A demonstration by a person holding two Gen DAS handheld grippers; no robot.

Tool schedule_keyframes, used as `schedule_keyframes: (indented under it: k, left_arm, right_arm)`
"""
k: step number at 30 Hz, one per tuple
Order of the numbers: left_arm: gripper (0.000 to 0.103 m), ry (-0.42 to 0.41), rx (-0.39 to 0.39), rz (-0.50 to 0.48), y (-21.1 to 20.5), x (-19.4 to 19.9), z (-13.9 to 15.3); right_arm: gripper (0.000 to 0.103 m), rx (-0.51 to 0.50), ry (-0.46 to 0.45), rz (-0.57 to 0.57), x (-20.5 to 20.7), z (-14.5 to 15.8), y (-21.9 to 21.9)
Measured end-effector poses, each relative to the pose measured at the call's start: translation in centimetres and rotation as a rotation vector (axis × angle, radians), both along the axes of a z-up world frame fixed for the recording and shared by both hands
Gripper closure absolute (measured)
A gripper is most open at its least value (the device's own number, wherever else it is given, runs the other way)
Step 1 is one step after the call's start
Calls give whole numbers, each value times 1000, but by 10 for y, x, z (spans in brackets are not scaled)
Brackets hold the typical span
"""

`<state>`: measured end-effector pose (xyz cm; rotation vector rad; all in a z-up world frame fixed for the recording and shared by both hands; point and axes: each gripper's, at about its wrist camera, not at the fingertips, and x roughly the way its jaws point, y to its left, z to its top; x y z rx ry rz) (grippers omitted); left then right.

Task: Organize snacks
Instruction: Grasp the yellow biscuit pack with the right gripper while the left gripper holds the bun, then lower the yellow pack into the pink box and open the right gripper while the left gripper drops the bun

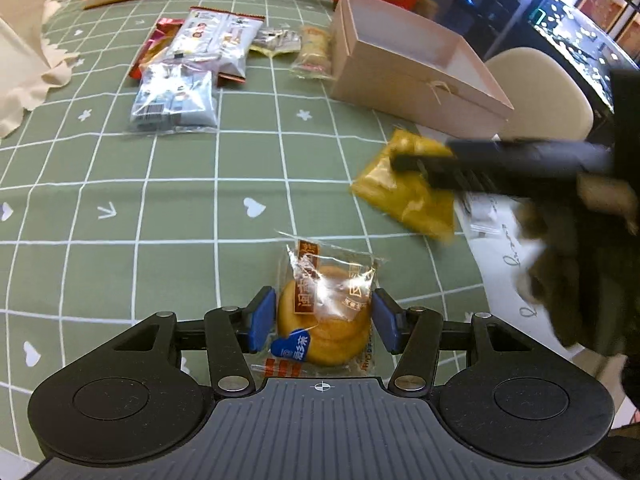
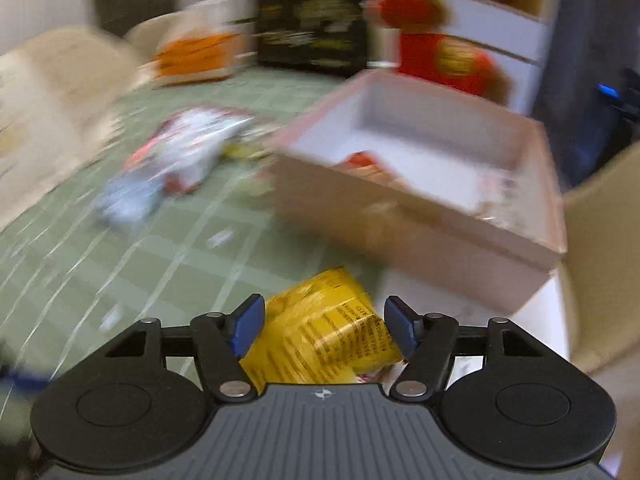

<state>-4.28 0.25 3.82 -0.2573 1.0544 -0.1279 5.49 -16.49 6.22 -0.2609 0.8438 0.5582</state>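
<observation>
Currently you are in the pick-and-carry step, with one snack in each tool and the pink box [image 1: 420, 76] as the likely destination (judged from its open top and the items already inside it, seen in the right wrist view).

Left side first. Loose packets [image 1: 188, 72] lie in a cluster on the far part of the green checked tablecloth [image 1: 120, 200], well apart from your tools and not yet sorted. Your left gripper [image 1: 324, 322] has its blue pads set against both sides of the round pastry in clear wrap [image 1: 324, 312]; I read it as clamped on that pastry, which sits at the near edge of the cloth, though whether it is lifted or resting I cannot tell.

Moving right. Your right gripper [image 2: 324, 328] has the yellow packet [image 2: 328, 340] between its fingers, both pads meeting the packet's sides; the view is heavily blurred, so take the grip as probable, not certain. In the left wrist view that same packet shows just in front of the box's near wall.

Next move, as I judge it: carry the yellow packet over the near wall and let go inside the box, then follow with the pastry. Mind the thin wrap (crinkly film may slip between pads).
</observation>
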Motion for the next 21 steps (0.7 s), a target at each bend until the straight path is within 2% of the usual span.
schedule_keyframes:
  k: [2, 3, 5, 7, 9, 13, 15, 18, 20, 21]
  left_arm:
    - [44, 0, 4, 8, -2, 0, 0]
    - [44, 1, 11, 9, -4, 1, 0]
    - [44, -2, 20, 2, -9, 2, 0]
    - [43, -7, 28, -7, -15, 4, 0]
    - [43, -8, 39, -21, -20, 7, -1]
    - [43, -8, 53, -29, -23, 8, -1]
    - [43, -8, 53, -27, -22, 7, -1]
    - [42, -19, 61, -20, -22, 5, -1]
    - [43, -37, 75, -21, -25, 1, -1]
    - [42, -44, 85, -27, -26, -1, -1]
  right_arm:
    - [35, -66, -66, 75, -26, -1, -12]
    - [29, -100, -107, 95, -37, -3, -18]
    - [22, -178, -186, 83, -55, -8, -29]
    - [21, -216, -207, 28, -59, -9, -40]
    - [21, -189, -154, -38, -54, -5, -48]
    - [21, 27, 24, -192, -40, 10, -60]
    - [21, 104, 69, -270, -30, 10, -59]
    - [21, 98, 114, -379, -3, -3, -38]
    - [17, 35, 72, -402, 3, -10, -23]
    - [17, -17, 60, -379, 5, -12, -13]
